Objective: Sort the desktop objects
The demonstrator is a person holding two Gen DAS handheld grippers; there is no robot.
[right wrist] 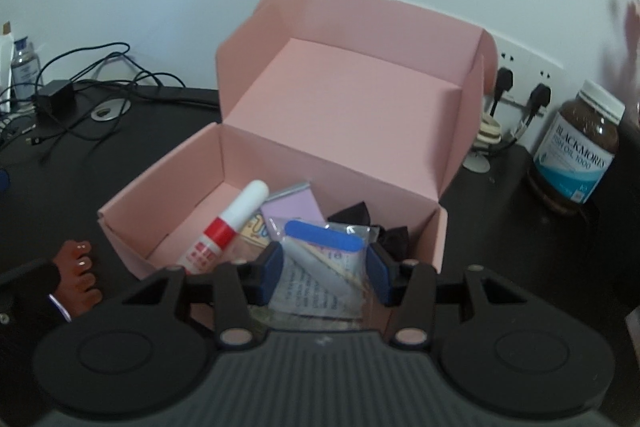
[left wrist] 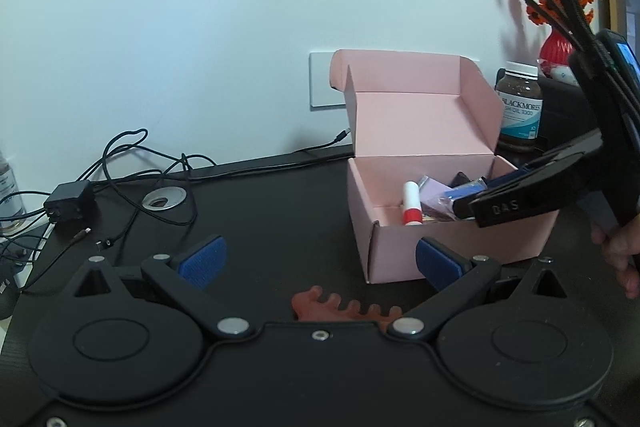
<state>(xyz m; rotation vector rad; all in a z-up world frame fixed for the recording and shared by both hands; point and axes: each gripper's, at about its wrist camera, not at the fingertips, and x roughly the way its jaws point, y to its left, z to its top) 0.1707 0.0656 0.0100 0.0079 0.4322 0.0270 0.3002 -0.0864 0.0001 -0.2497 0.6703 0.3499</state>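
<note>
The right gripper (right wrist: 324, 273) hangs over the near right part of the open pink box (right wrist: 168, 203), pointing down into it. Between its blue pads (right wrist: 274, 273) sits a clear plastic packet (right wrist: 320, 287) with a blue nail file (right wrist: 322, 235) and a thin wooden stick inside. The pads stand at the packet's two side edges and the jaws are narrowed, so it looks clamped on the packet, though the actual contact is hard to make out. The packet's long axis runs away from the gripper, toward the box's back wall, with the file lying across its far end. From here, I judge the coming move to be a release: the packet is already above the box floor, over the other things lying there, a white and red tube (right wrist: 224, 231), a lilac pad (right wrist: 292, 205) and something black (right wrist: 360, 215).

The left gripper (left wrist: 320, 261) rests low over the black counter (left wrist: 280, 203) with its jaws wide apart and nothing between them. Just in front of it, on the counter, lies an orange toe separator (left wrist: 340, 309), its long axis running across the gripper's line. The box stands ahead and to the right of it. The left hand is plainly the nearer one for that piece.
</note>
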